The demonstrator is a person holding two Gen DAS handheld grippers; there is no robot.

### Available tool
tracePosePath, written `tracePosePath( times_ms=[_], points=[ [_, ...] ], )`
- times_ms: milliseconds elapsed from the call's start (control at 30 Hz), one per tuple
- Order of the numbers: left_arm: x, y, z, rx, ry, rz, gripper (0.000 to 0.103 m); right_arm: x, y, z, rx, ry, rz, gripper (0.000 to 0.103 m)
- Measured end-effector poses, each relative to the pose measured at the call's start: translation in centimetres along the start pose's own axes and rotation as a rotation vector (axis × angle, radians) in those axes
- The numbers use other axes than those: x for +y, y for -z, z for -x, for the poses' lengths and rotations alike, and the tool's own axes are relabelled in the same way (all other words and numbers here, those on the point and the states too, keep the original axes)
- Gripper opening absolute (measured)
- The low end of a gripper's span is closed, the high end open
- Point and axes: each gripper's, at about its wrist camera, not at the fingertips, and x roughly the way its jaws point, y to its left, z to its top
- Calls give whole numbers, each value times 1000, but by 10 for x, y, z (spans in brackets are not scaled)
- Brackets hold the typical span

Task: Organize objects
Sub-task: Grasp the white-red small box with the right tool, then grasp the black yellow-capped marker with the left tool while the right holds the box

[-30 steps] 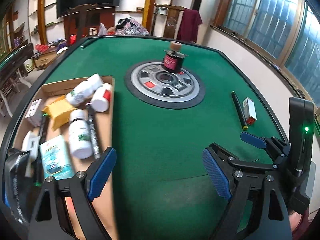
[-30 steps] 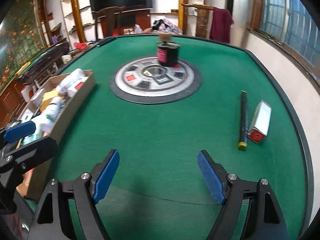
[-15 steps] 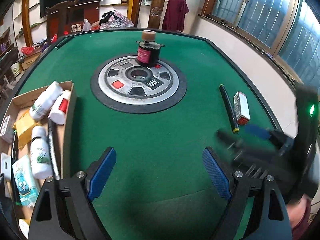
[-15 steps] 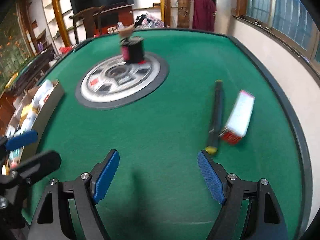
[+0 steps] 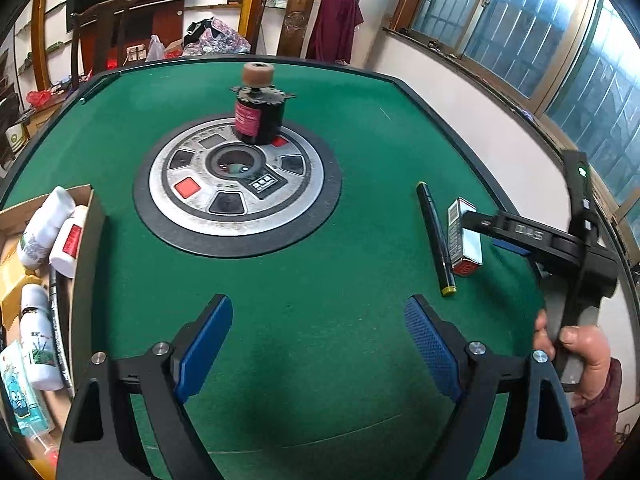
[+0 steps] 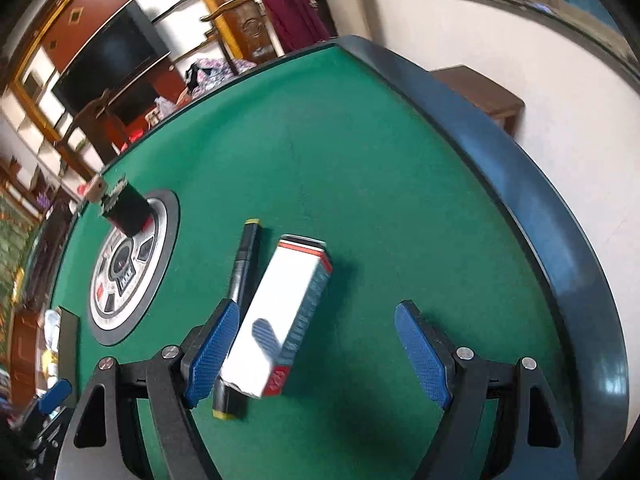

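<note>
Jaws of your right gripper stand wide and empty astride the small carton at the counter's near right: light, crushable card, so pinch its long sides gently.

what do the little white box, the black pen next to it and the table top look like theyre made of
Small white box: looks like printed cardboard with a slight sheen; sharp folded edges, a barcode and a red end flap.
Black pen: probably plastic, smooth and mildly glossy, with yellow ends.
Table top: green felt-like cloth, matte and faintly fuzzy, bordered by a dark, shiny rim of unclear material.
</note>
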Motion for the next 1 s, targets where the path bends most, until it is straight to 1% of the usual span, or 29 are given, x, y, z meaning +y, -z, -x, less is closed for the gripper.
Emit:
tracePosePath(
  times_ms=[33,67,100,133,167,200,233,267,300,400,467,600,667,700,800,833,867,900,933,1000],
  points=[
    [-2,-1,-1,0,3,-3,87,2,-1,-3,1,8,13,84],
    [-5,-1,-2,0,7,-8,87,6,-4,-8,0,18,28,79],
    [-8,-2,-4,-2,9,-17,87,10,-5,-12,0,30,43,64],
    [-12,-3,-5,-4,9,-28,87,13,-6,-18,12,54,58,54],
    [-16,-4,-7,-5,9,-40,87,13,-6,-23,23,61,60,40],
    [-22,-5,-11,-8,9,-58,87,12,-6,-20,3,97,68,29],
    [-27,-6,-15,-8,9,-72,87,9,-6,-20,8,106,67,29],
    [-32,-7,-20,-5,8,-83,87,4,-5,-18,11,96,53,29],
    [-37,-8,-25,-1,10,-93,87,-3,-4,-15,6,93,34,29],
    [-59,-14,-47,8,28,-130,87,-22,-1,-8,-14,119,-8,29],
    [-72,-17,-60,6,28,-162,87,-35,2,-2,-29,114,-31,29],
    [-107,-25,-87,2,13,-262,86,-48,3,3,-50,59,-65,30],
    [-120,-26,-97,1,2,-305,83,-50,3,4,-53,46,-76,30],
    [-124,-26,-102,7,-2,-320,77,-49,2,4,-55,42,-79,30],
    [-129,-28,-124,67,-1,-326,55,-48,2,3,-55,37,-82,30],
    [-130,-28,-124,38,-19,-339,40,-48,2,2,-54,34,-85,30],
    [-131,-29,-125,34,-21,-340,35,-47,1,1,-53,33,-86,30],
    [-130,-30,-126,35,-21,-336,19,-46,1,1,-52,33,-86,30],
    [-129,-31,-127,38,-22,-331,14,-46,1,1,-53,34,-84,30],
    [-124,-32,-127,48,0,-314,14,-43,2,0,-55,37,-76,30]
  ],
)
